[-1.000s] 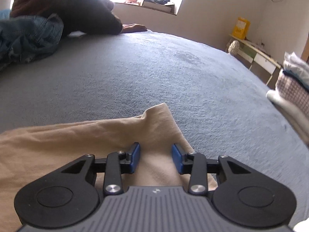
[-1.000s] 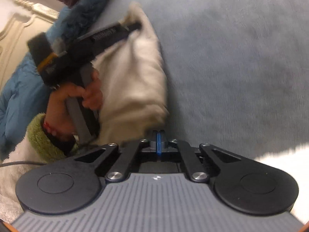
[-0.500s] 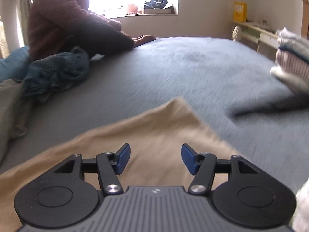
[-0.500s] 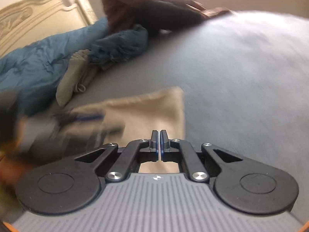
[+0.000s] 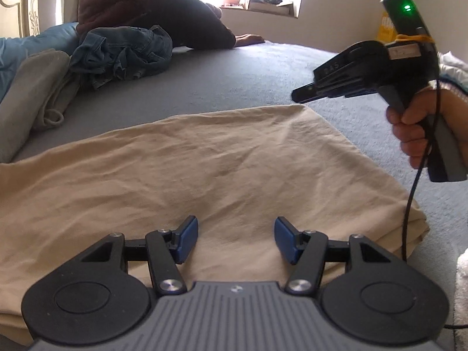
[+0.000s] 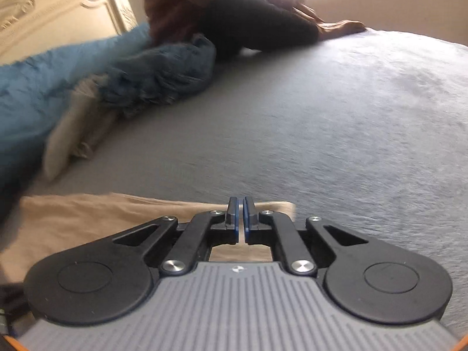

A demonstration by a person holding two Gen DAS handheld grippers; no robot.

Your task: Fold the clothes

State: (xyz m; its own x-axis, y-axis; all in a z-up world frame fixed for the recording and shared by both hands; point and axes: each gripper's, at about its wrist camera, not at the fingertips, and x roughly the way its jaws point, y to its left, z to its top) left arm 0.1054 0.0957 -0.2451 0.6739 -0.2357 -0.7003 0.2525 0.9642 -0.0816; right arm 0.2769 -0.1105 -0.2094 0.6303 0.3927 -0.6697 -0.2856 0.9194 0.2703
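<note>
step: between folds, nothing gripped | beige garment [image 5: 210,169] lies folded flat on grey bed [image 5: 263,70] | left gripper [image 5: 235,238] jaws apart, empty, above its near edge | right gripper [image 6: 240,219] pinched closed, empty, over far corner | next: likely grab an edge, fold again

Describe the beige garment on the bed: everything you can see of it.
The beige garment is a plain, thin woven cloth, lightly creased, lying flat on the grey bed cover. Stacked layers show at its right edge, so it looks already folded. No buttons, seams or sleeves show, so its type is unclear. The left gripper sits over its near part, jaws open, pads not pressing it. The right gripper hangs shut above its far corner, holding nothing.
</note>
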